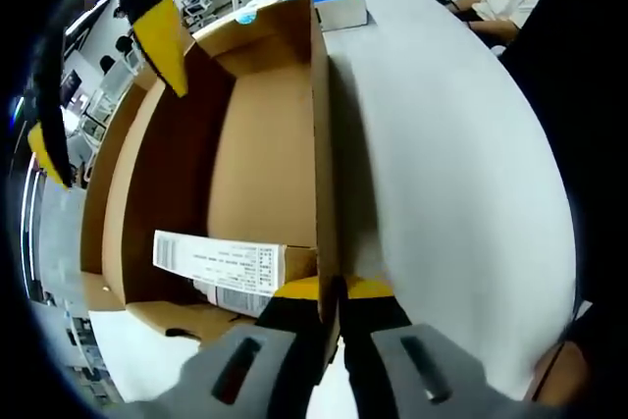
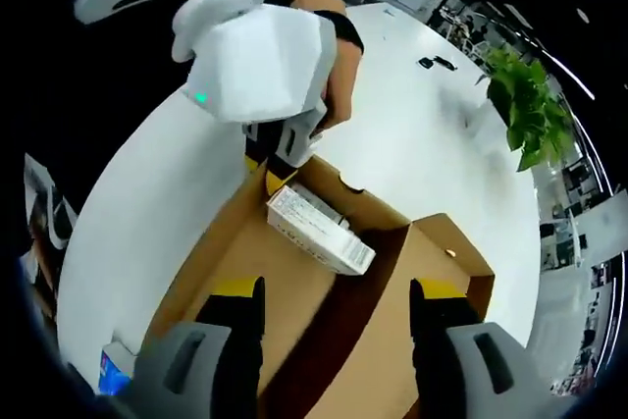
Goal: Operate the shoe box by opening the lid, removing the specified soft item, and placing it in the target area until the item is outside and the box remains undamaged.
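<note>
The brown cardboard shoe box [image 1: 265,134] lies open on the white table, its lid [image 2: 442,331] folded out to one side. A white packet with a printed barcode label [image 1: 221,260] rests inside against the near end wall. It appears again in the right gripper view as the white packet [image 2: 319,228]. My left gripper [image 1: 332,291] is shut on the edge of the box wall, which runs up between its yellow pads. My right gripper [image 2: 334,291] hovers open above the box interior with nothing between its fingers. It enters the left gripper view as the right gripper [image 1: 123,132].
The white table [image 1: 451,164] stretches beside the box. A blue and white carton [image 1: 339,2] stands past the box's far end. A green plant [image 2: 525,105] and a small dark object [image 2: 437,63] sit further off. A person's hand holds the left gripper [image 2: 285,162].
</note>
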A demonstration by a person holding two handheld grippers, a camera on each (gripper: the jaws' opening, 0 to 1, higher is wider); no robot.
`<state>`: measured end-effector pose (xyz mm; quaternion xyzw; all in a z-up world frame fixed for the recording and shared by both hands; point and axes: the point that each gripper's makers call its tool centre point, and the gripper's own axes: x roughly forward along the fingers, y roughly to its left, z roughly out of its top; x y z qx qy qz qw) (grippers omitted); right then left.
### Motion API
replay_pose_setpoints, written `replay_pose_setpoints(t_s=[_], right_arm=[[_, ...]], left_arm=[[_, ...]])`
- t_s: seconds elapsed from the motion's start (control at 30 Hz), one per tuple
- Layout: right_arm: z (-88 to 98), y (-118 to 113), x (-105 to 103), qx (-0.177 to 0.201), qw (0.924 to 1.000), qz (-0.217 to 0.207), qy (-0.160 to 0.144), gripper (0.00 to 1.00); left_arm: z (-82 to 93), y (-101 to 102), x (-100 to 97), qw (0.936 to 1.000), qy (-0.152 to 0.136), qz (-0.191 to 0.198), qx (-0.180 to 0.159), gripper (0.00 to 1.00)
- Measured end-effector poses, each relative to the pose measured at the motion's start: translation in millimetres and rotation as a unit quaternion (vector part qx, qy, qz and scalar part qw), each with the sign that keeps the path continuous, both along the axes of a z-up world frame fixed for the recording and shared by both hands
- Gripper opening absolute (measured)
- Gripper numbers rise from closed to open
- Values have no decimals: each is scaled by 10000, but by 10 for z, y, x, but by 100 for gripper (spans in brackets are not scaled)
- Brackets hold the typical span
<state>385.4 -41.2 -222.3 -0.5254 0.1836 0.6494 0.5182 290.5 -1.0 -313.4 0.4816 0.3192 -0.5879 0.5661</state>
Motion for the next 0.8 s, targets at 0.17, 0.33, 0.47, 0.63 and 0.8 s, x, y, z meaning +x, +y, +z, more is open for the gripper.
replay_pose_setpoints(t_s=[0.17,0.33,0.47,0.63,0.8], right_arm=[[-183,166,3,-35,9996,220,168,60],[-379,285,8,-60,9990,341,296,60],[-488,275,-10,-258,9980,479,334,60],[-596,341,44,-469,9961,717,199,59],[-693,363,-27,-603,9937,894,304,54]], left_arm=[[5,1,16,10000,4,2,-12,5],[6,0,17,10000,6,0,-19,5],[4,-9,2,10000,34,-13,-44,4],[8,-9,8,10000,42,-32,-50,4],[10,-8,12,10000,44,-33,-50,4]])
